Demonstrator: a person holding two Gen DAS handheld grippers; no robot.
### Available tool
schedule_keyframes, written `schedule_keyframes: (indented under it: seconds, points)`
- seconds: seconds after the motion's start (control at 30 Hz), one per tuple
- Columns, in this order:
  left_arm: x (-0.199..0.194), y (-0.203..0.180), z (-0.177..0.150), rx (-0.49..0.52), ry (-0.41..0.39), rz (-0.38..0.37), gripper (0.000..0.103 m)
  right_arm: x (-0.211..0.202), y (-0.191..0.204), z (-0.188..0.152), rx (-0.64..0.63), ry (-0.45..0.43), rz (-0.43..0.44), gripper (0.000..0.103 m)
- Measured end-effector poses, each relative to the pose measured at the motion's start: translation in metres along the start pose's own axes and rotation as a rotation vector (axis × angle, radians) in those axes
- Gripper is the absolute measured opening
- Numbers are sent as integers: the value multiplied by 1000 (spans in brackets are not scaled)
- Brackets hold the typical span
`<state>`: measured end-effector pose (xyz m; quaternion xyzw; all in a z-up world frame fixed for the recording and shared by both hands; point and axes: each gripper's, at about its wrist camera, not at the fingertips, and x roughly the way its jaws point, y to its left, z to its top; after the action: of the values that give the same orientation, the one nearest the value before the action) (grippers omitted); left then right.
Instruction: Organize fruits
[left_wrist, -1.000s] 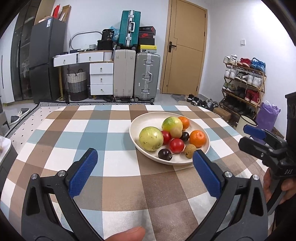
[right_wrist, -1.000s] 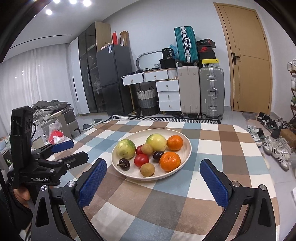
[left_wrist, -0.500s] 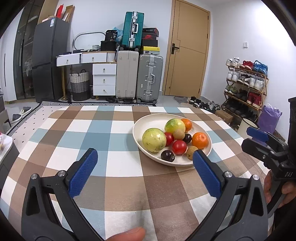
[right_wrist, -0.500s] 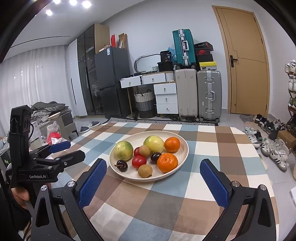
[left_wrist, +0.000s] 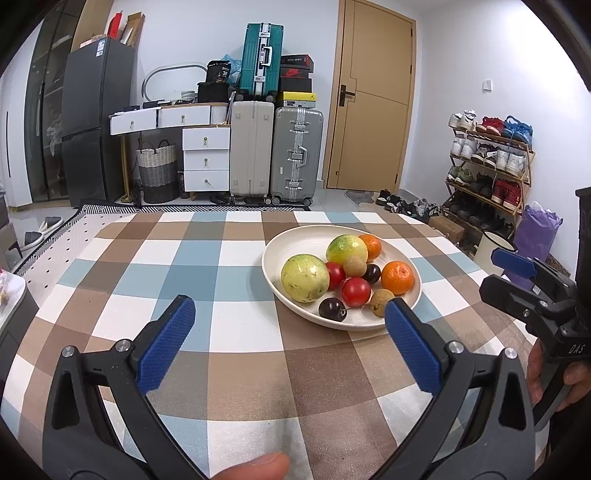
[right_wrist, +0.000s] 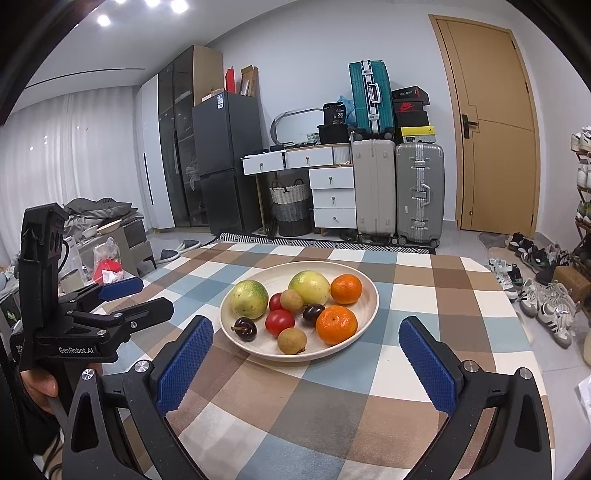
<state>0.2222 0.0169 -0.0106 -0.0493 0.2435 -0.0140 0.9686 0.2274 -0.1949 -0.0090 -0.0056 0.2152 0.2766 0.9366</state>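
Fruits (right_wrist: 295, 314) lie heaped in a white plate (right_wrist: 364, 325) on the checked tablecloth (right_wrist: 424, 295); both the left gripper (left_wrist: 290, 317) and right gripper (right_wrist: 306, 343) hover spread and empty; tomatoes (right_wrist: 279, 322) look soft and bruisable, so pinch gently across their widest part.

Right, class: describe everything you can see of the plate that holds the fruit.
The plate is round, shallow and cream-white, with a raised rim and a matte look like ceramic or plastic. It sits flat on the checked tablecloth, ahead of both open grippers, neither touching it. In it lie two yellow-green fruits, two oranges, two red tomatoes, two dark plums and two small brown fruits, bunched toward the middle and near side. The far left of its inner surface is bare. No chips or cracks show.
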Motion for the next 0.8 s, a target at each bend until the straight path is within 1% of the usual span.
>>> schedule_keyframes:
  seconds: [0.13, 0.47, 0.8]
  points:
    - [-2, -2, 0, 13, 1, -1, 102, 1, 2, -1, -7, 5, 2, 103]
    - [3, -2, 0, -13, 13, -6, 102, 4, 1, -2, 4, 8, 7, 103]
    - [3, -2, -1, -11, 13, -4, 102, 5, 1, -3, 11, 9, 10, 103]
